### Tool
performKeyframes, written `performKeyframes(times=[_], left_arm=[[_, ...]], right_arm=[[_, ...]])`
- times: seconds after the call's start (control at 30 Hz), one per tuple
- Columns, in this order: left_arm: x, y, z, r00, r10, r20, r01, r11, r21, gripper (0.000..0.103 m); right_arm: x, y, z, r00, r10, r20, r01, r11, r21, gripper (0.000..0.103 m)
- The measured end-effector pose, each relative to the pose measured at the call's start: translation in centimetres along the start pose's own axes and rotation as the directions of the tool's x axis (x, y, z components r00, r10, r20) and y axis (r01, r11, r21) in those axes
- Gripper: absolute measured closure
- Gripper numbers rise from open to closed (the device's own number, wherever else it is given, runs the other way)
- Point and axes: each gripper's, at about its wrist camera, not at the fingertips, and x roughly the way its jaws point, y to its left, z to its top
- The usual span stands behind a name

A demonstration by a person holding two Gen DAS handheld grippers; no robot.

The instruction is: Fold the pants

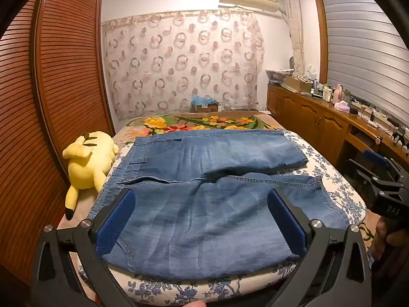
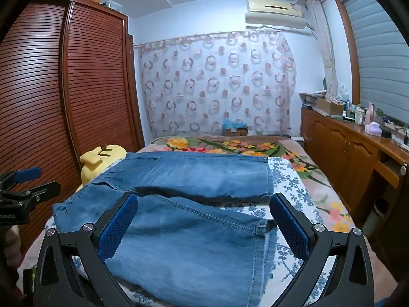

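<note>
Blue denim pants (image 1: pixel 204 199) lie spread flat on the bed, waistband to the left, both legs running to the right, one behind the other. My left gripper (image 1: pixel 202 197) hovers open over the near leg close to the waist, its blue pads wide apart with nothing pinched. In the right wrist view the pants (image 2: pixel 184 232) fill the foreground, and my right gripper (image 2: pixel 203 204) hangs open above the near leg's hem end. The right gripper (image 1: pixel 383 176) also shows at the left view's right edge, and the left gripper (image 2: pixel 23 186) at the right view's left edge.
A yellow plush toy (image 1: pixel 88 163) lies on the bed's left side beside the waistband. The bed has a blue-flowered sheet (image 1: pixel 340 186) and a bright floral blanket (image 1: pixel 204 122) behind. A slatted wooden wardrobe (image 1: pixel 51 102) stands left; a cluttered wooden cabinet (image 1: pixel 332 117) runs along the right.
</note>
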Motion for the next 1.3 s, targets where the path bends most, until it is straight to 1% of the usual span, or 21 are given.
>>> performKeyframes(times=[0.1,0.17,0.57,1.3], left_arm=[[0.0,-0.01,0.01,1.0,-0.002,-0.008,0.002,1.0,-0.003,0.0],[0.02,0.02,0.01,1.0,-0.004,-0.011,0.004,1.0,-0.006,0.0],[0.01,0.02,0.01,1.0,-0.003,-0.013,0.003,1.0,-0.009,0.0],[0.03,0.04,0.01,1.0,-0.005,-0.013,0.005,1.0,-0.011,0.0]], right_arm=[[-0.24,0.03,-0.07,1.0,-0.01,0.013,0.011,1.0,-0.012,0.0],[-0.71,0.87,-0.16,1.0,-0.01,0.013,0.01,1.0,-0.016,0.0],[-0.13,0.32,-0.01,1.0,0.002,-0.01,-0.003,1.0,-0.018,0.0],[-0.08,0.48,-0.13,1.0,-0.003,-0.005,0.003,1.0,-0.014,0.0]])
